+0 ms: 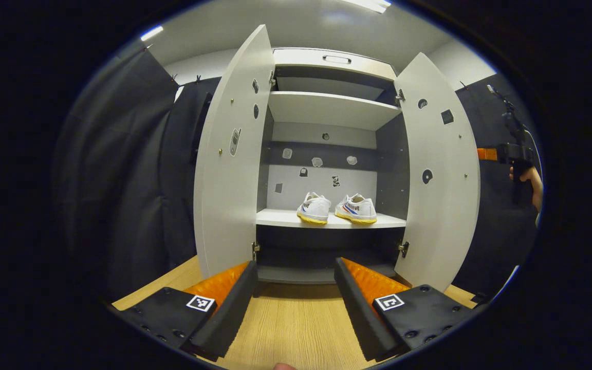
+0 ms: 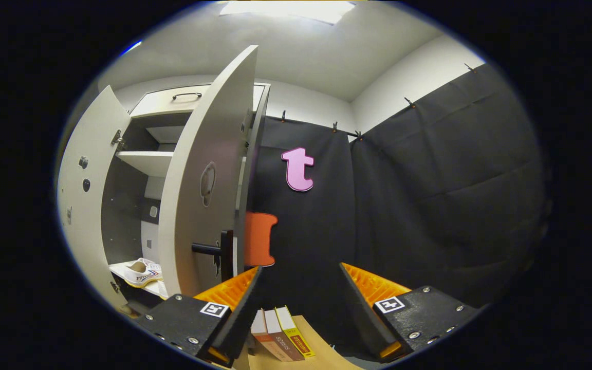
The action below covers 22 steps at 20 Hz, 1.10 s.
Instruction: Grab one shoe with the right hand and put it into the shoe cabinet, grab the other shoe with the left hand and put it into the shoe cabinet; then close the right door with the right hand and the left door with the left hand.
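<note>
The room had a white ceiling (image 2: 296, 56) with a bright lamp (image 2: 288, 9) on it. The upper walls (image 2: 409, 77) were white too. Black cloth (image 2: 429, 195) hung over the lower walls, held up by small clips (image 2: 408, 102), and it lay in soft folds. Below was a light wooden top (image 1: 285, 324) with a fine grain. Three thin books (image 2: 280, 334) stood side by side on the wood, near the cloth.
</note>
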### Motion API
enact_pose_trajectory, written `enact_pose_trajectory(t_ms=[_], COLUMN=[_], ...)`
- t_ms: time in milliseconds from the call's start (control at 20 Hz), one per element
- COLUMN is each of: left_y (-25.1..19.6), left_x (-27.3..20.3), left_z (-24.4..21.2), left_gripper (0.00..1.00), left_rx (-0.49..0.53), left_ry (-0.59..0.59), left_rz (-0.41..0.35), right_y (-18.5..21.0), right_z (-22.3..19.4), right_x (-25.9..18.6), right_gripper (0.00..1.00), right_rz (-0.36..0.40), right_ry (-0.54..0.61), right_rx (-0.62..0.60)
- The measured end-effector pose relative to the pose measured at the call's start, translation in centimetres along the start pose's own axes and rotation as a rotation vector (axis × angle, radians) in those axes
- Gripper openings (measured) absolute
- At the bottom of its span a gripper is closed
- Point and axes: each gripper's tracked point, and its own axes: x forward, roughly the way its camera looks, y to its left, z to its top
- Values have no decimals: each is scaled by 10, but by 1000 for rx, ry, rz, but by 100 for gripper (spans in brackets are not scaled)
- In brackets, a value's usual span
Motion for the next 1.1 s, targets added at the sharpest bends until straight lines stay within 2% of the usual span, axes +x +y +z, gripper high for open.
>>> enact_pose_trajectory(t_ms=[100, 250, 500, 550, 600, 650, 1050, 1100], left_y=[1, 0, 5, 7, 10, 12, 22, 22], left_x=[0, 1, 1, 0, -1, -3, -11, -11], left_z=[0, 0, 3, 2, 2, 1, 1, 1], left_gripper=[97, 97, 97, 97, 97, 97, 98, 95], left_rx=[4, 11, 18, 20, 20, 19, 21, 19], left_ry=[-3, -4, -11, -10, -8, -8, -7, -6], left_rz=[-3, -14, -9, -4, 4, 8, 37, 38], right_y=[13, 46, 97, 110, 124, 139, 206, 212], right_z=[2, 1, 5, 5, 5, 3, 11, 9], right_x=[-4, -14, -20, -19, -18, -17, -3, -1], right_gripper=[88, 88, 88, 80, 80, 87, 92, 92], right_rz=[17, 87, 168, 194, 225, 256, 360, 372], right_ry=[3, 16, 0, 5, 11, 14, -14, -7], right_rx=[0, 32, 16, 28, 46, 50, 58, 55])
